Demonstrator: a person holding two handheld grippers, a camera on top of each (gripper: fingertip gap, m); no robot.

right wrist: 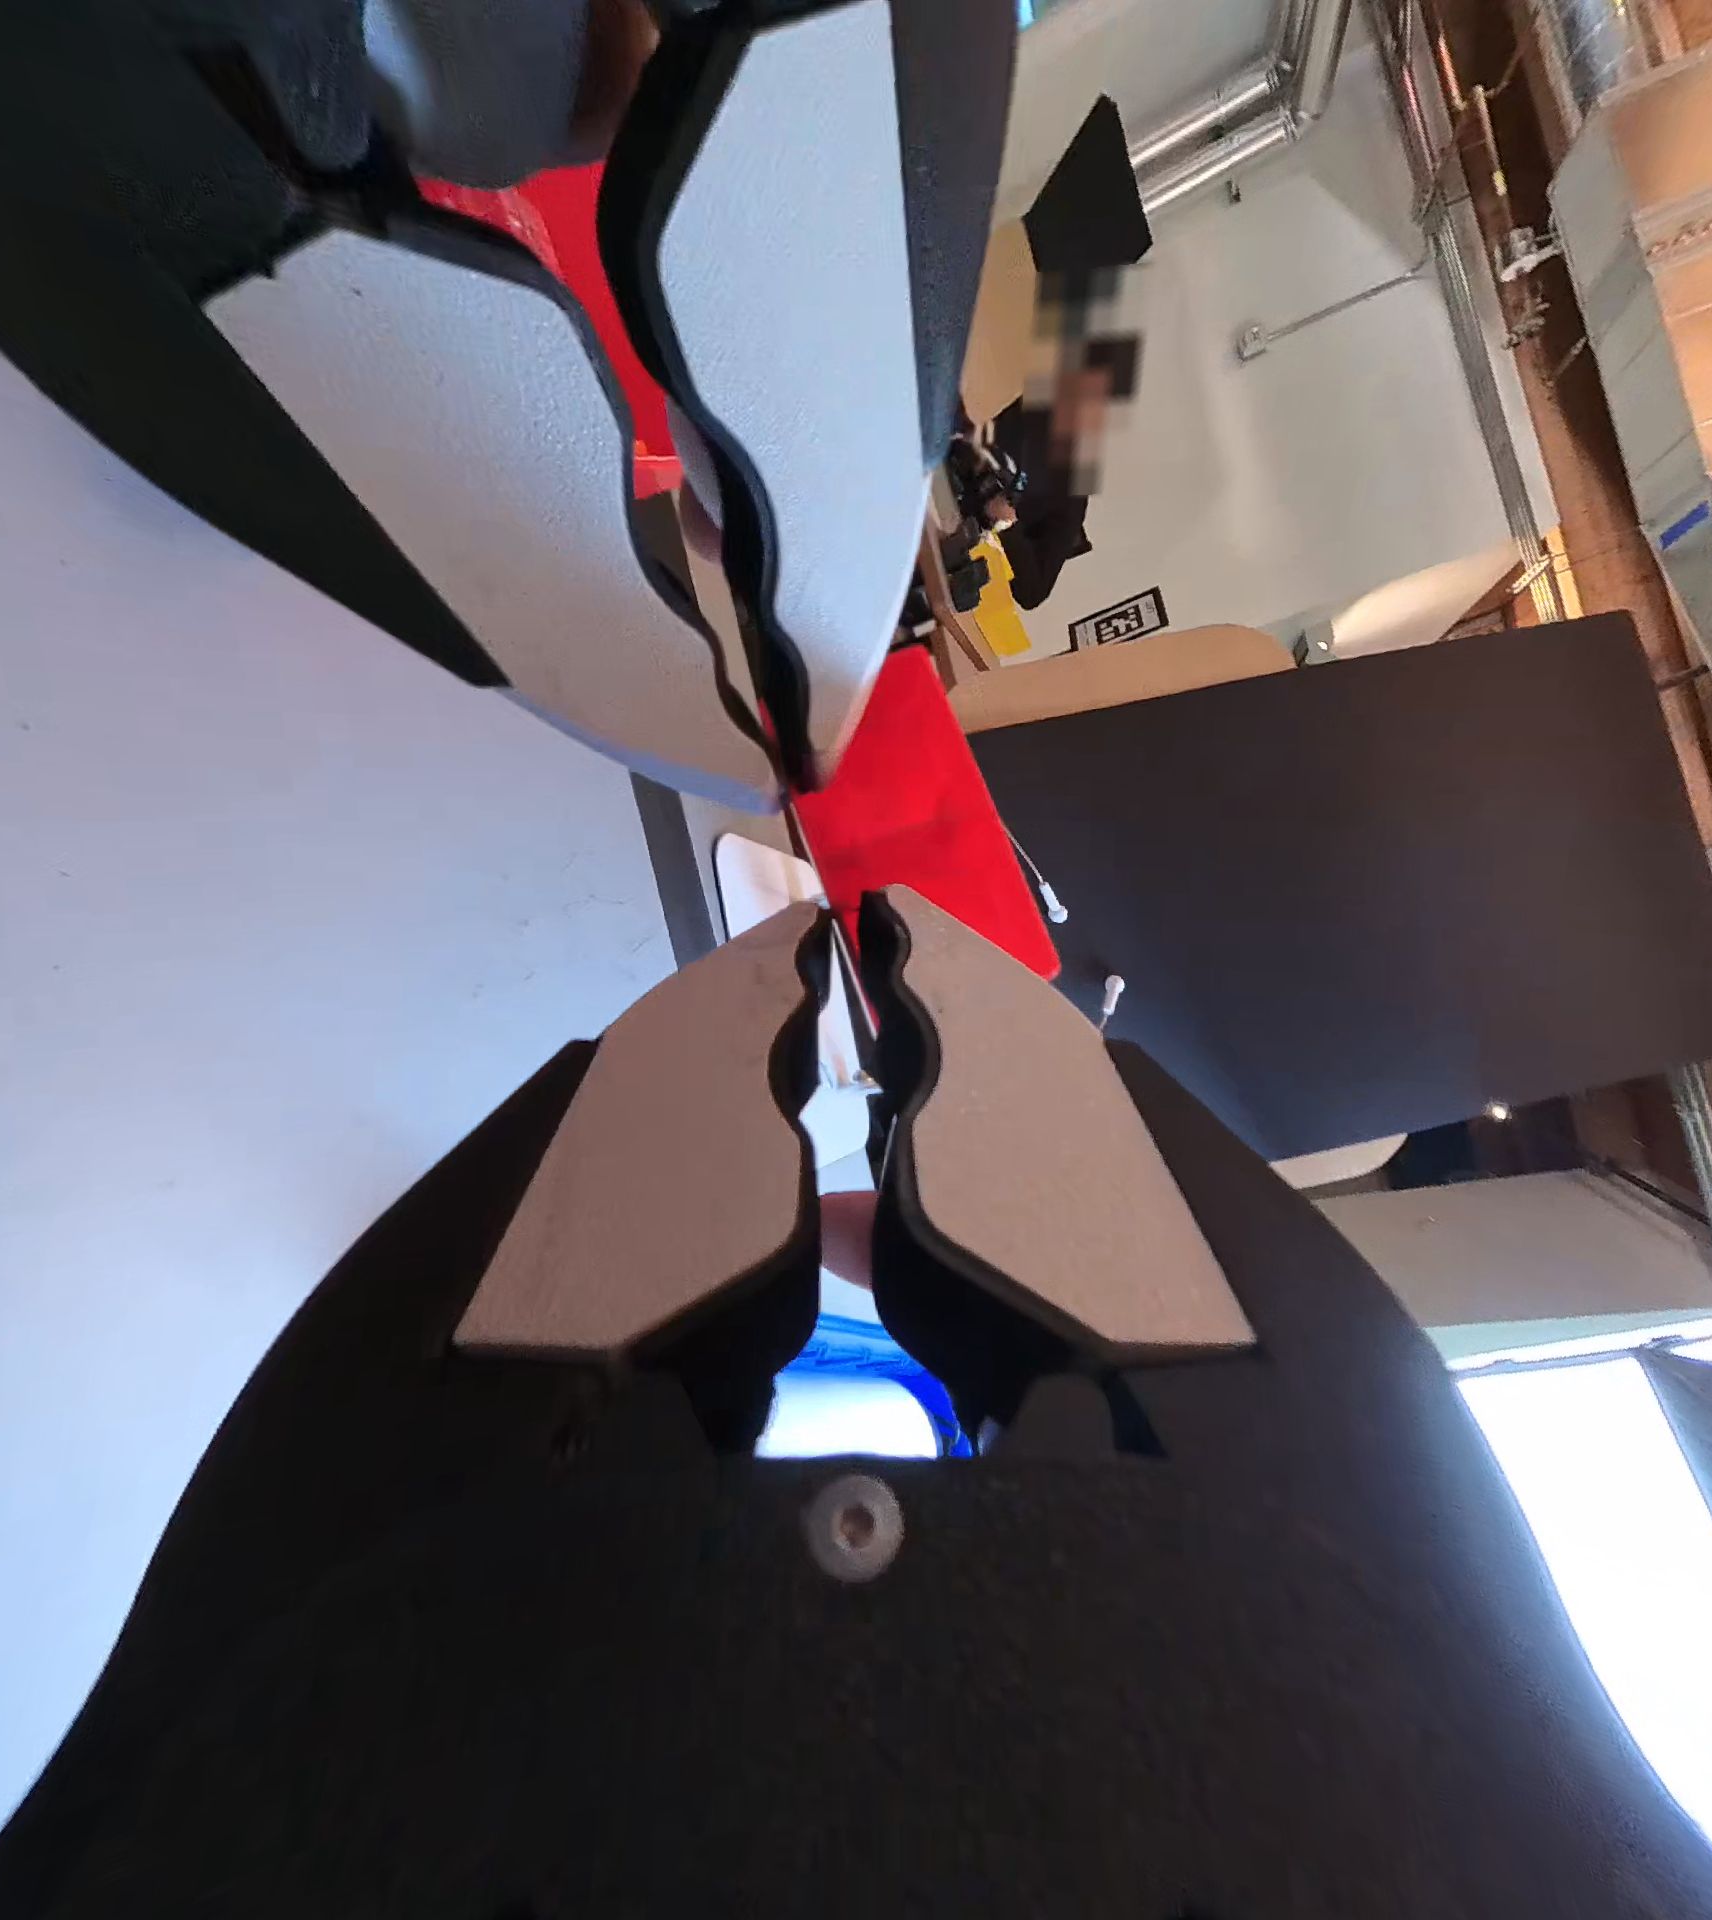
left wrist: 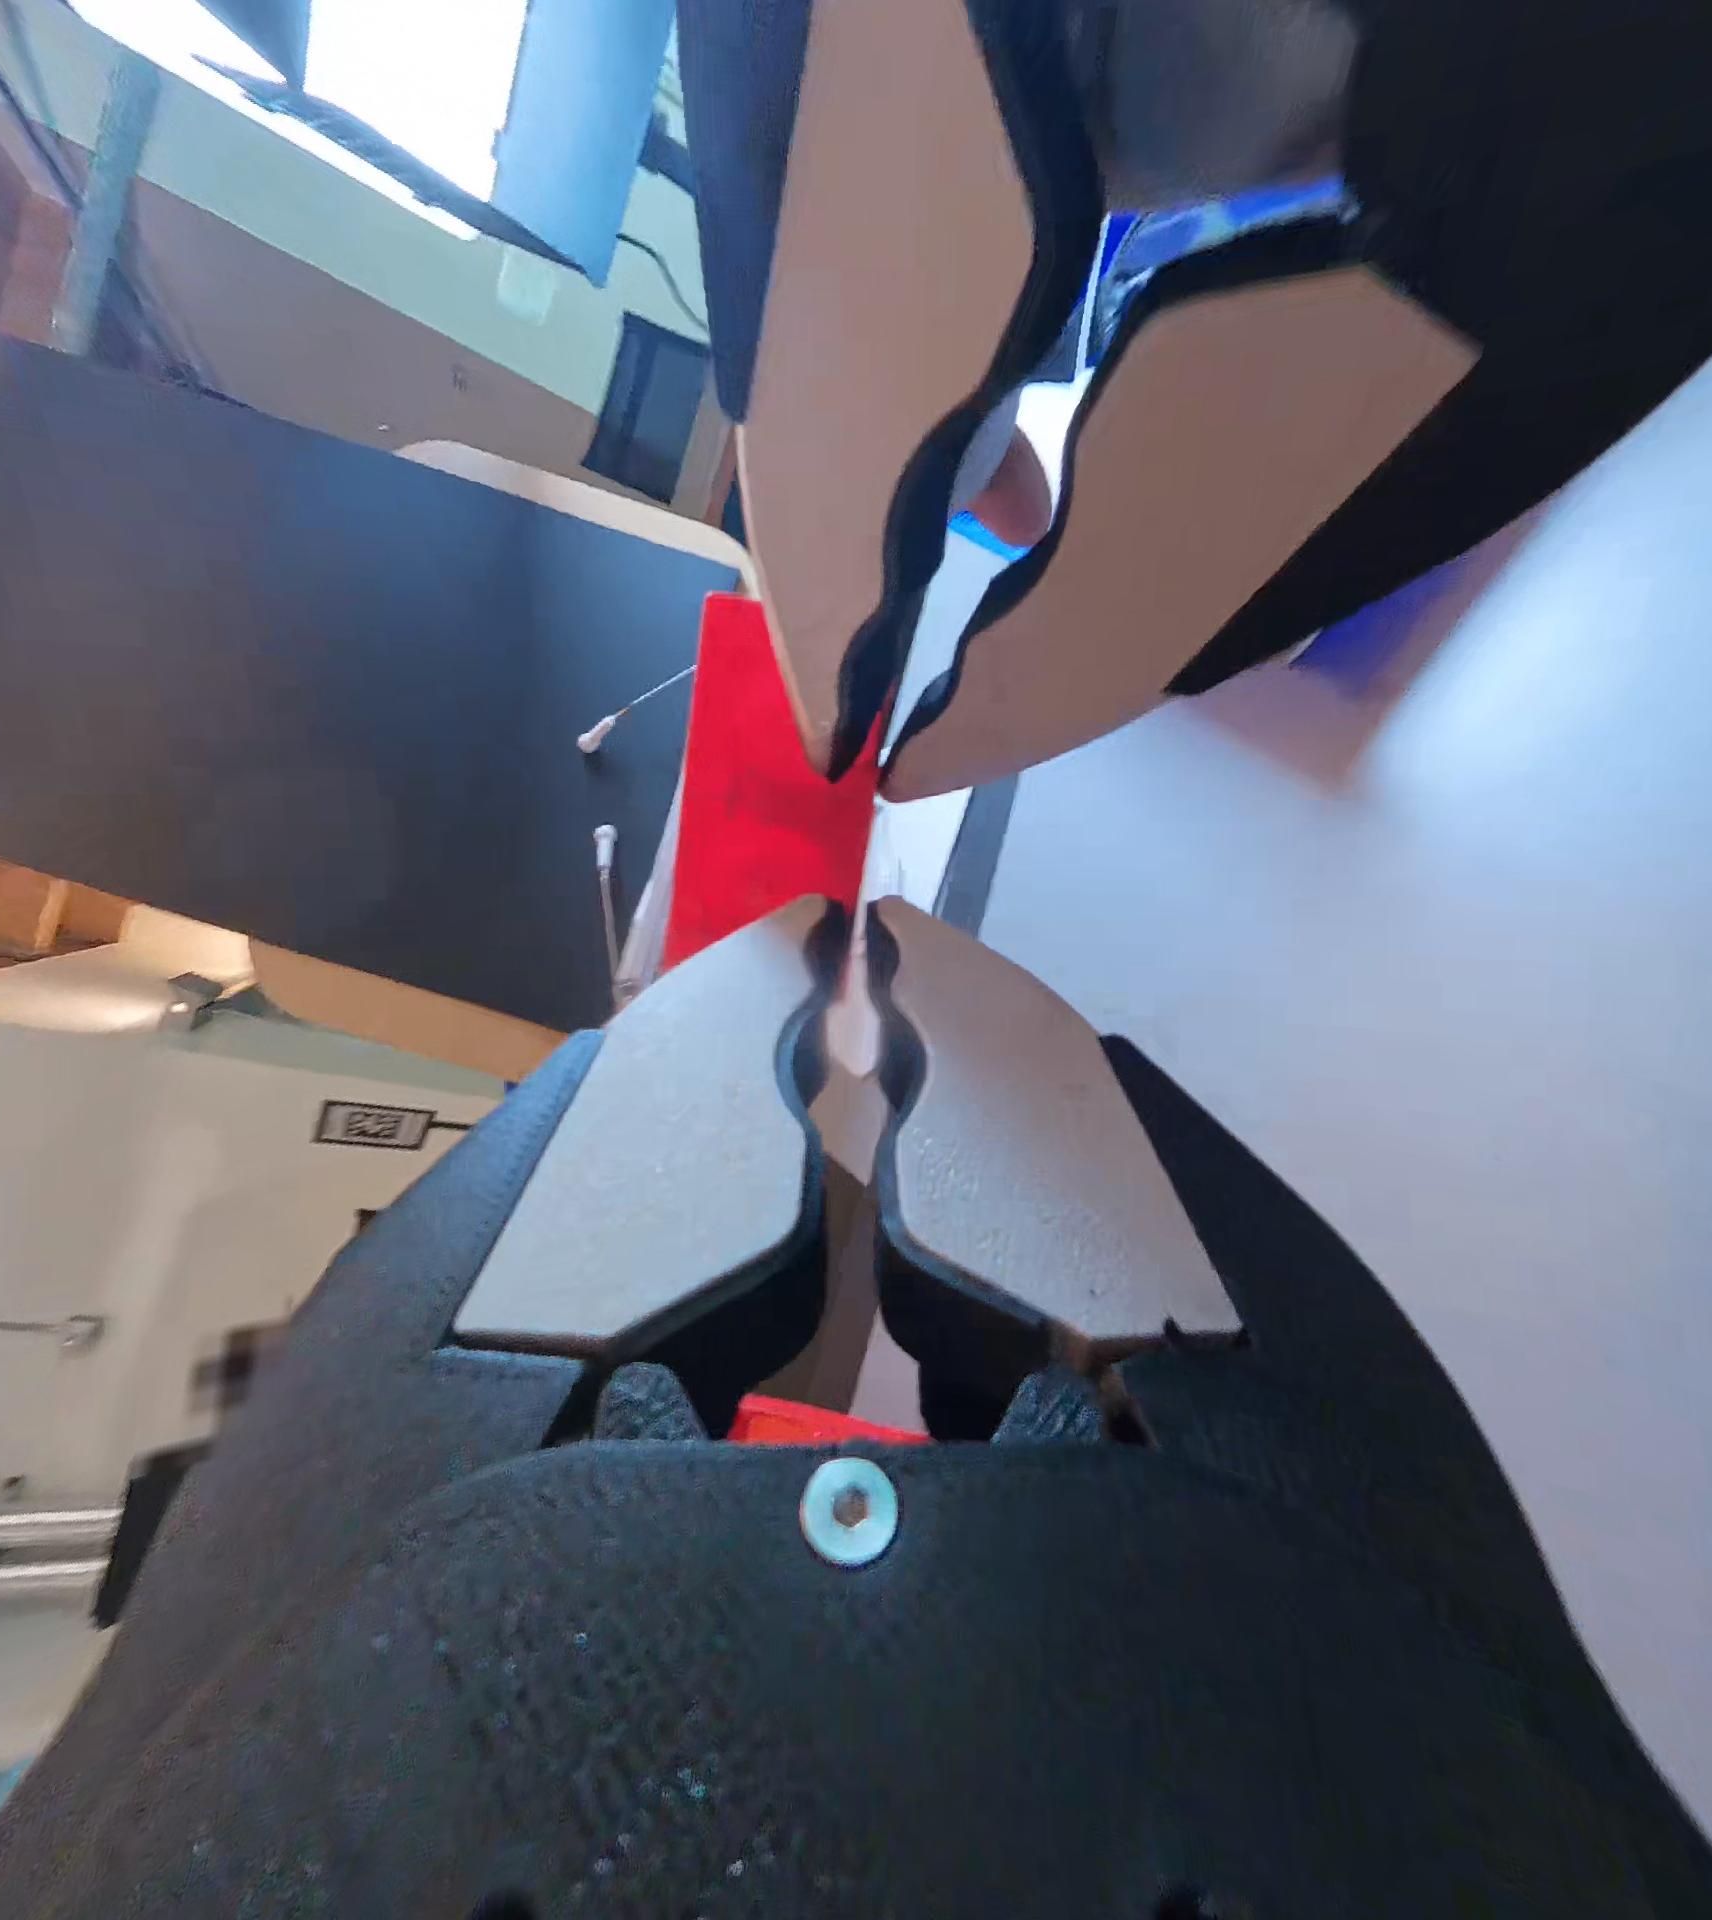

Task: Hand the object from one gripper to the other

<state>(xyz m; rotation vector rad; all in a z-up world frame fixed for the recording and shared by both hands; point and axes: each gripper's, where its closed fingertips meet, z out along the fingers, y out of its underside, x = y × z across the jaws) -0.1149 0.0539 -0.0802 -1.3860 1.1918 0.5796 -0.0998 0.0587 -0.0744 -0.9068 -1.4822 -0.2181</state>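
Two handheld grippers meet tip to tip in the middle of both frames, with a thin red card (left wrist: 769,810) between them.

In the left wrist view, the left gripper (left wrist: 850,906) rises from the bottom centre and the right gripper (left wrist: 862,774) comes down from the upper right, tilted. Their tips are just apart. The card stands almost edge-on to both cameras. Its flat face shows only as a red strip left of the tips, and its long axis runs up the frame, along the line that joins the two grippers. Both grippers sit on the same edge of the card, one at each end of a short bare stretch, so neither is clearly nearer.

In the right wrist view, the right gripper (right wrist: 844,909) points up from the bottom centre. The card's edge shows as a fine dark line running down between its jaws. The jaws are drawn narrow, but a sliver of gap shows on each side, so I cannot tell whether they are pinching the card. The left gripper (right wrist: 795,784), in the upper left, looks closed, with its tips meeting on the card.

Behind them are a black panel (left wrist: 260,623) and a white surface (left wrist: 1403,1143).

The handover seems to turn on the right jaws closing squarely on that edge before the left lets go.
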